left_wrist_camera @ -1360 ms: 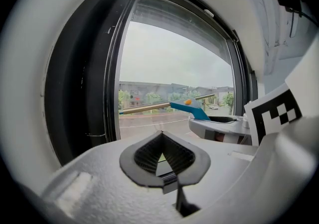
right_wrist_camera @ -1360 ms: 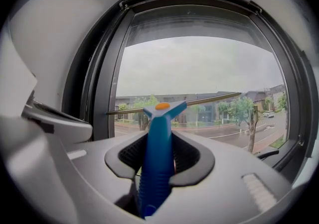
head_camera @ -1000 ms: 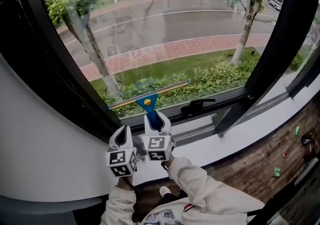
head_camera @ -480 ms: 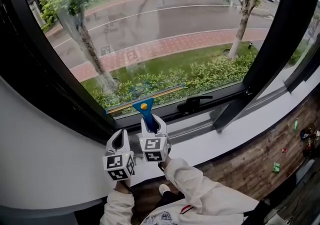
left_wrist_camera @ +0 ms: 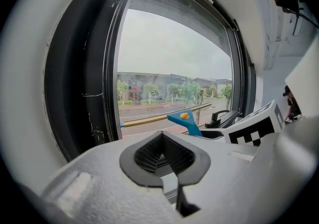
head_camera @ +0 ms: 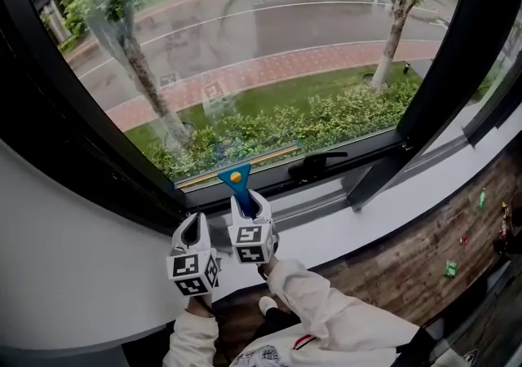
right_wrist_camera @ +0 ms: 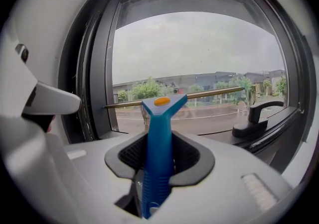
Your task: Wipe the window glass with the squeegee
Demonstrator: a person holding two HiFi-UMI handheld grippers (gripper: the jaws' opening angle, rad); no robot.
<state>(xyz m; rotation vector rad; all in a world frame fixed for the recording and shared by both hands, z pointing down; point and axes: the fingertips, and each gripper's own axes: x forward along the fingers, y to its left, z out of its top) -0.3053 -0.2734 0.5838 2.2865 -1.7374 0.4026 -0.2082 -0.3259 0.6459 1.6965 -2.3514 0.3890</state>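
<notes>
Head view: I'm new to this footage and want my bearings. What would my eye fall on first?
The blue squeegee stands out low in the middle, its brass blade lying along the bottom edge of the big window glass, with a street and trees outside. The right gripper is shut on its handle, and the left gripper sits shut and empty just to its left.

Blue squeegee (right_wrist_camera: 158,138) with orange dot, brass-coloured blade

I see open glass (head_camera: 269,55) above my squeegee (head_camera: 236,179), handle (head_camera: 322,163) just right of its blade, frame (head_camera: 73,121) walling my left, mullion (head_camera: 444,55) walling my right, sill (head_camera: 326,231) close below
</notes>
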